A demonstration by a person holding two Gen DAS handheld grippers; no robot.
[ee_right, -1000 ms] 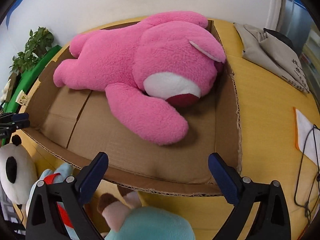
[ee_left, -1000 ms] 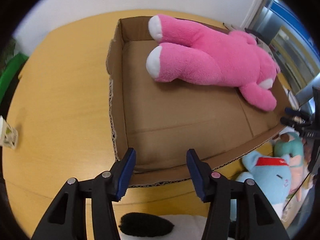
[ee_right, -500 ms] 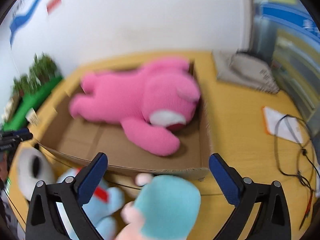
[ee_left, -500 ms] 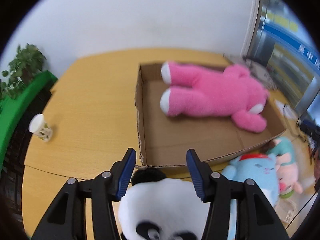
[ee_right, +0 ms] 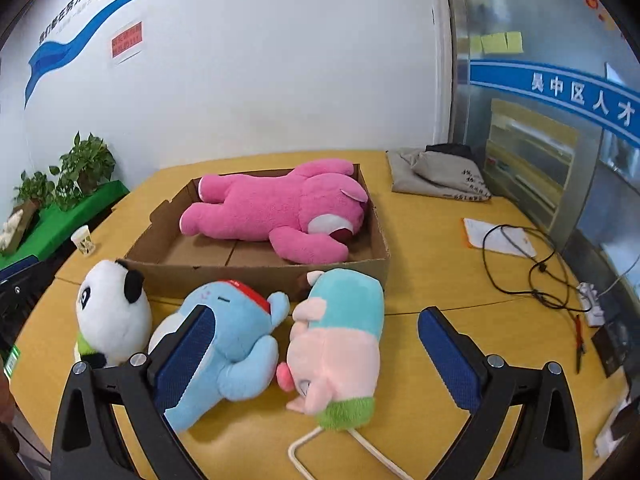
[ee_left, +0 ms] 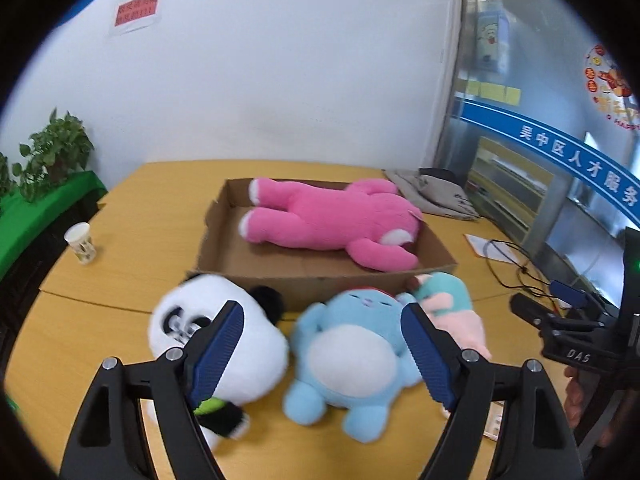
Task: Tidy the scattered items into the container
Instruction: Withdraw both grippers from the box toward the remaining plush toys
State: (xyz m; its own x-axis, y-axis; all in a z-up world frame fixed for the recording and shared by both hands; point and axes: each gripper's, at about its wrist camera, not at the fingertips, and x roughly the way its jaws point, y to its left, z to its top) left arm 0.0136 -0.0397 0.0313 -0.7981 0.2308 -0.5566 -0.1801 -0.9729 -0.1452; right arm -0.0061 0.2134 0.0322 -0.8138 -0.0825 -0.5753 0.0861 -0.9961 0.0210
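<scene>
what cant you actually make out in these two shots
- Panda: left wrist view blurs it, and the left gripper covers its lower body.
- Blue toy: right wrist view, the right gripper hides its belly.
- Red wall notice: print too small in both views.
- White cord: cut off by the bottom edge.

Black-and-white plush panda (ee_left: 216,344): motion-blurred in left view, lower body hidden behind blue finger pad (ee_left: 218,350). Round light-blue plush (ee_right: 228,336): near-left side covered by right gripper's pad. Red wall notice (ee_left: 137,9): text too small to read.
</scene>
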